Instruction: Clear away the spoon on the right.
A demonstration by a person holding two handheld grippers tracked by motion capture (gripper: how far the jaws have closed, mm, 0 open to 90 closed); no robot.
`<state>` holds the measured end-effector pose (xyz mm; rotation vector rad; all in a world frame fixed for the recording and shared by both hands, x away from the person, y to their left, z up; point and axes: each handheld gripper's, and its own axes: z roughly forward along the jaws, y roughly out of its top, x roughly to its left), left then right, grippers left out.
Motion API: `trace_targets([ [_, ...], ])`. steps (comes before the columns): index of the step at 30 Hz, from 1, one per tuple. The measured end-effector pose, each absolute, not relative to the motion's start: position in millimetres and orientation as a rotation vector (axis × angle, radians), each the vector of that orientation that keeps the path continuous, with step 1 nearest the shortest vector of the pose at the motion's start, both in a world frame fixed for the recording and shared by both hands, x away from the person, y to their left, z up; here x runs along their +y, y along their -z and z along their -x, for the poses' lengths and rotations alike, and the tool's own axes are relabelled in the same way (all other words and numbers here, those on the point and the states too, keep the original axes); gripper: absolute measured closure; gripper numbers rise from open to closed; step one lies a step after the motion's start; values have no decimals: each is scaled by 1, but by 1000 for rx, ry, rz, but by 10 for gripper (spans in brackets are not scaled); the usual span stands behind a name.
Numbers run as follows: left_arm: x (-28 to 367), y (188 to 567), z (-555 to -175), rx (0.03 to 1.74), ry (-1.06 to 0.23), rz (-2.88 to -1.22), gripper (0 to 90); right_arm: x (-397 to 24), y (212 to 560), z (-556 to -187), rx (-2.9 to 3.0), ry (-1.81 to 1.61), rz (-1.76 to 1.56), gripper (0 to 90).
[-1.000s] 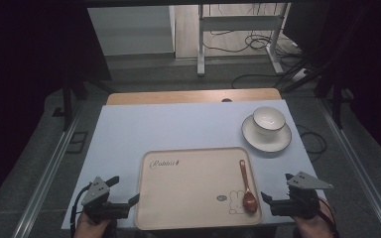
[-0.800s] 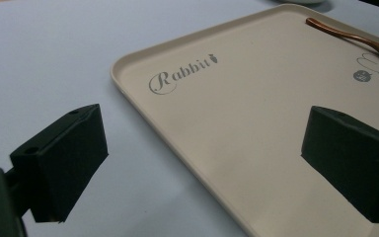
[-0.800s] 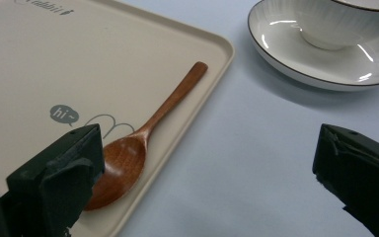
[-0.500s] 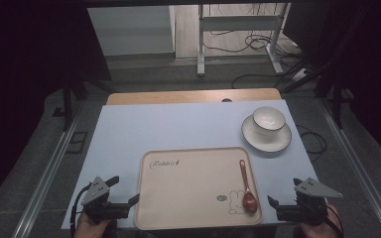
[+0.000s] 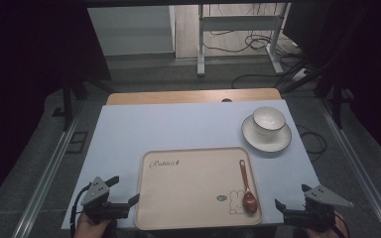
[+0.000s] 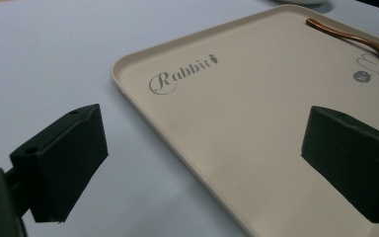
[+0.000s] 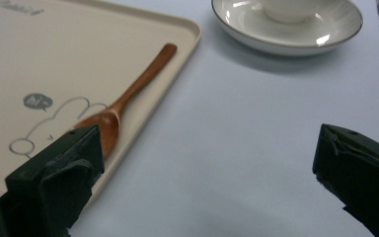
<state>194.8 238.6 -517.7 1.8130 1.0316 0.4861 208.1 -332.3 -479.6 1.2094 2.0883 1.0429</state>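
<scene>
left gripper (image 5: 129,202) at the near left corner of the table, jaws wide apart, nothing between them; in the left gripper view the gap (image 6: 202,163) straddles the tray's left rim. right gripper (image 5: 281,208) at the near right corner, jaws also spread and empty; in the right gripper view (image 7: 202,182) they frame bare table just right of the tray.

cream tray (image 5: 149,218) lies between the two grippers, near edge of the table. wooden spoon (image 5: 246,187) rests on its right side, bowl toward the person, over a rabbit drawing. "rabbit" lettering at the tray's far left.

white cup (image 5: 268,119) on a saucer (image 5: 250,136), far right, well apart from the tray.

table top (image 5: 178,129) pale blue-white, wooden strip along the far edge. grey floor, cables and a desk frame beyond; dark sides.

high view alone gives the room. right gripper view shows the saucer's ribbed rim (image 7: 335,29) and the spoon's grain (image 7: 128,94).
</scene>
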Motion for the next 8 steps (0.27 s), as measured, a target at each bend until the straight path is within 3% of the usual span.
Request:
trace_targets([
  [8, 238, 518, -195, 1030, -487, -1817, 35, -332, 489, -213, 2148, -978, -1235, 0],
])
